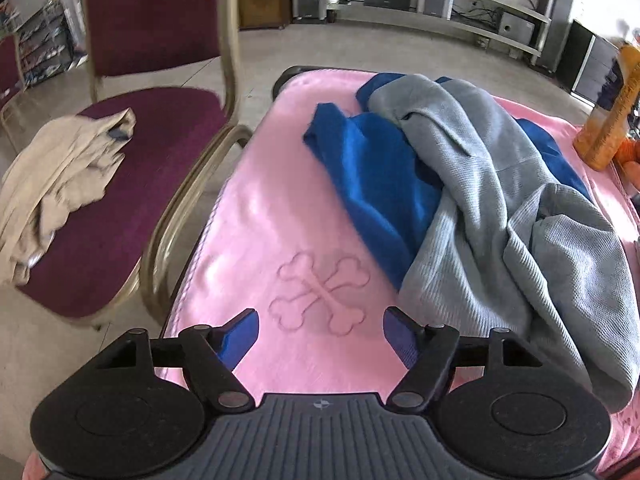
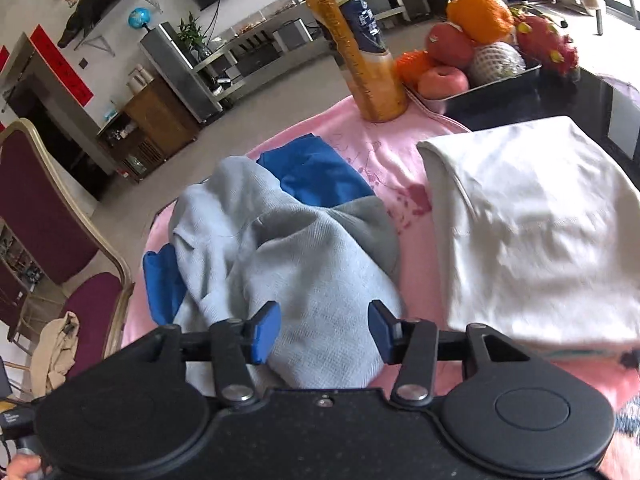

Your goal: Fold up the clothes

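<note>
The grey garment (image 2: 280, 264) lies crumpled on the pink cloth (image 1: 280, 184) that covers the table, with a blue garment (image 1: 372, 176) spread partly under it. In the right wrist view the right gripper (image 2: 324, 330) hangs low over the near end of the grey garment, its jaws spread; the fabric bulges up between the two blue pads (image 2: 264, 332), but whether they touch it I cannot tell. In the left wrist view the left gripper (image 1: 320, 334) is over bare pink cloth, just short of an embossed crossed-bones mark (image 1: 320, 300), jaws spread wide with nothing between them; the grey garment lies just to the right of its right finger and the blue one farther ahead. To the right of the grey garment, a folded white garment (image 2: 532, 232) lies flat on the cloth, apart from the heap. Beyond it a metal tray (image 2: 492, 82) holds a pile of fruit: two oranges (image 2: 480, 14), two red apples (image 2: 448, 44), a netted pale fruit (image 2: 498, 60) and a dragon fruit (image 2: 548, 42). One bottle (image 2: 360, 48) of orange drink stands upright on the cloth, just beside the tray. Left of the table stands a maroon chair (image 1: 152, 128) with one beige garment (image 1: 60, 184) bunched on its seat; a second maroon chair shows at the left edge behind it. In all, four garments are in view: grey, blue, white and beige.
</note>
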